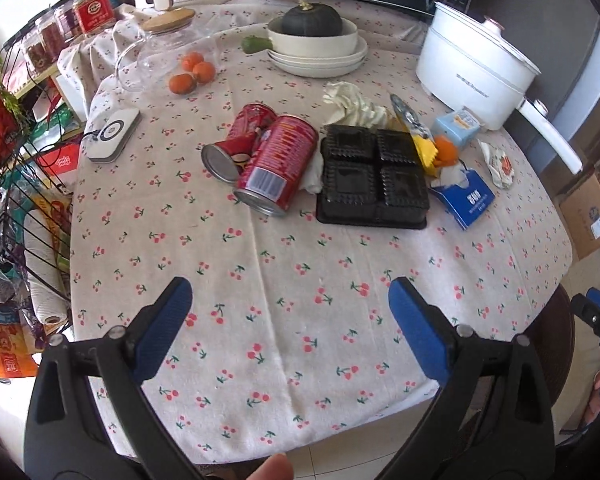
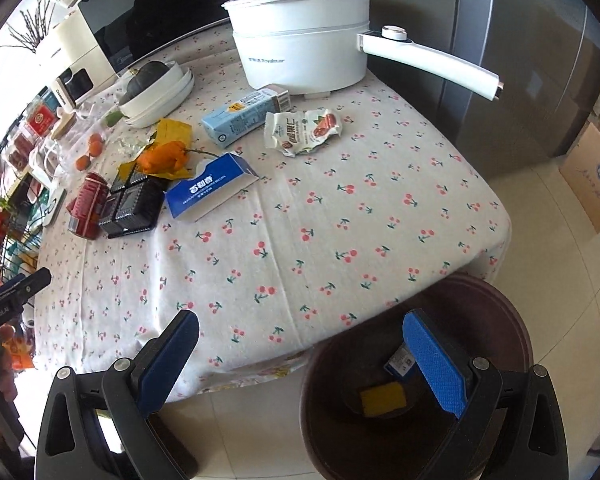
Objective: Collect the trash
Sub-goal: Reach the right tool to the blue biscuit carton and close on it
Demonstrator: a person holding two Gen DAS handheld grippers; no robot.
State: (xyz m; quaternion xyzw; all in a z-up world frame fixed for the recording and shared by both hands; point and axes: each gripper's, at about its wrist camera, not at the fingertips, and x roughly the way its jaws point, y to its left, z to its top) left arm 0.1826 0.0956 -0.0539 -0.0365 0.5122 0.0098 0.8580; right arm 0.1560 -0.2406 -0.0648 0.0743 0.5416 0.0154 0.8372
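Your left gripper (image 1: 290,304) hangs with jaws spread and empty; the two red cans (image 1: 266,158) and black tray (image 1: 370,176) lie well ahead of them. Your right gripper (image 2: 300,340) is released too, its right jaw over the brown bin (image 2: 332,412), with the blue box (image 2: 210,192) ahead.

Left gripper (image 1: 290,300) spread empty, 2 red cans (image 1: 268,158), black tray (image 1: 370,176)
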